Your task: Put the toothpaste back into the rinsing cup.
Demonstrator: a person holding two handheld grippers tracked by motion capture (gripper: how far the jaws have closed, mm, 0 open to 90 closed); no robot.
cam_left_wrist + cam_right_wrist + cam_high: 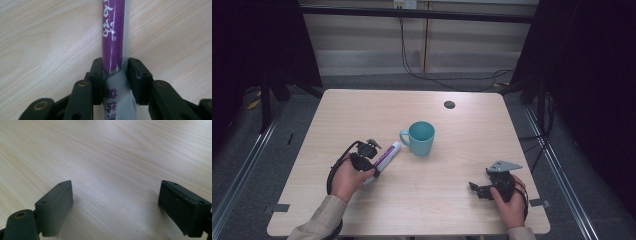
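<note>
Your table (422,200) is light wood. Teal mug (422,137) stands upright near its centre, handle toward your left. Purple-and-white tube (385,156) lies flat just left of the mug, apart from it. Your left gripper (115,72) pinches that tube, pads pressed on both its sides, tube on the tabletop. Your right gripper (115,202) sits near the front right edge, jaws spread wide, nothing between them.
</note>
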